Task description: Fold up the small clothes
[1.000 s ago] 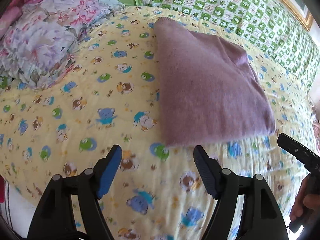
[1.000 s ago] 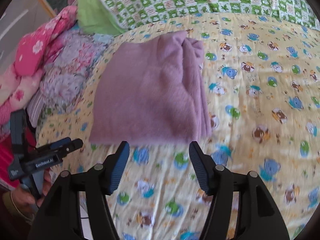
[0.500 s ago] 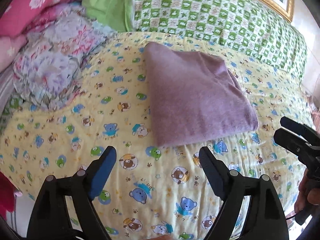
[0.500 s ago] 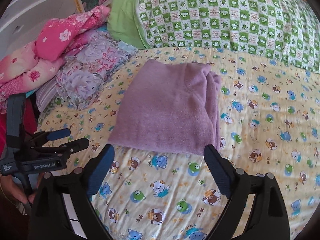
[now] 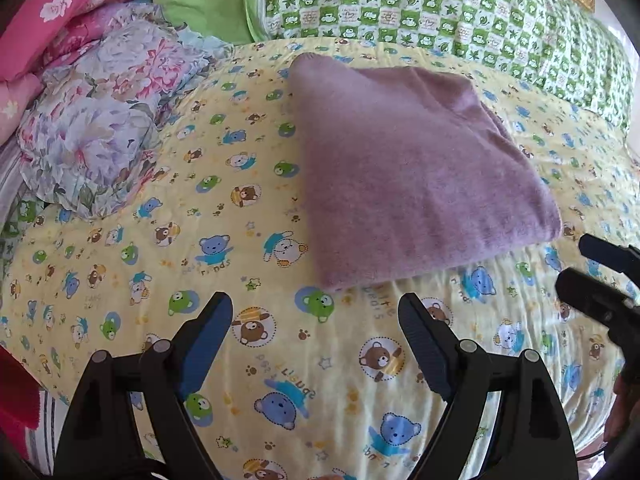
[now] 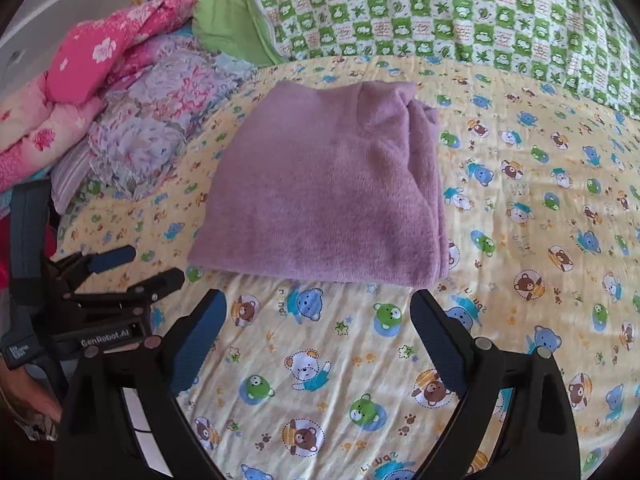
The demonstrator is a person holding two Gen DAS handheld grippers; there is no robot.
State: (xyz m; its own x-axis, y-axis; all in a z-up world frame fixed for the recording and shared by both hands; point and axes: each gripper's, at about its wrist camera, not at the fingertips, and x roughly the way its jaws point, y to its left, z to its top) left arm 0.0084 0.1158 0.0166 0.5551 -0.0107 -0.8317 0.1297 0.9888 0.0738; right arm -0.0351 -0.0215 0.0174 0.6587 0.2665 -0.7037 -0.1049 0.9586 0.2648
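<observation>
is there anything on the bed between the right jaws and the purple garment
Nothing visible. Only bare bear-print sheet lies between the open right gripper and the near edge of the folded purple garment. The left gripper sits off to the side.

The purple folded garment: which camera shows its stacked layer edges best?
The right wrist view: the purple folded garment shows its stacked layer edges along its right side. The left wrist view shows mostly its smooth top; those edges are barely visible.
</observation>
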